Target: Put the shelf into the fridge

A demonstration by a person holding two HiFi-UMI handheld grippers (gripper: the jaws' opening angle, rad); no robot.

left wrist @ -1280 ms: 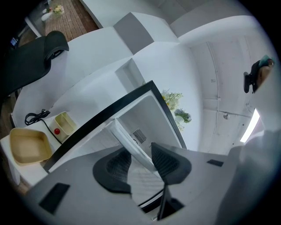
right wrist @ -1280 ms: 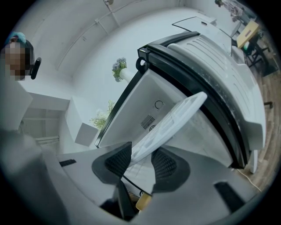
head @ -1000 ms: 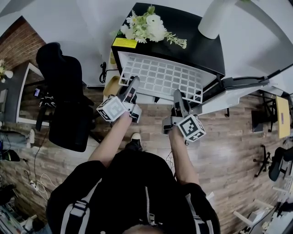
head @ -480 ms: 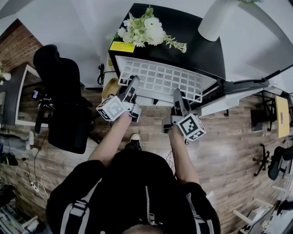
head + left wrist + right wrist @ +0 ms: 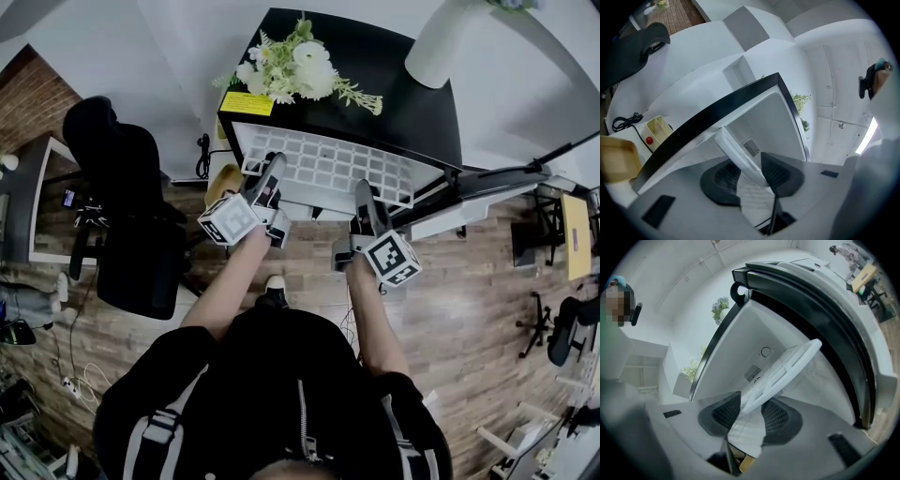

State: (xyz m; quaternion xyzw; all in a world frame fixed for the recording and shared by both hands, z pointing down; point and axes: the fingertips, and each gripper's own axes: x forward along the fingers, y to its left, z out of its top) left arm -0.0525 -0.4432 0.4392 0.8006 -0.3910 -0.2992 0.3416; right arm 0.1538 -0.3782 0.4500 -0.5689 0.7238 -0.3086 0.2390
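The white wire shelf lies flat, its far part inside the open black fridge. My left gripper holds the shelf's near left edge; its jaws are closing, with the shelf rim between the pads. My right gripper is shut on the near right edge. In the right gripper view the shelf runs from between the pads into the white fridge interior. The left gripper view shows the same interior with a vent at the back.
The fridge door stands open to the right. White flowers lie on the fridge top. A black office chair stands at the left, a beige container beside the fridge. A white column rises behind.
Both grippers have pushed forward a little and the shelf has slid deeper into the fridge. Less of the grid shows in front of the fridge now.
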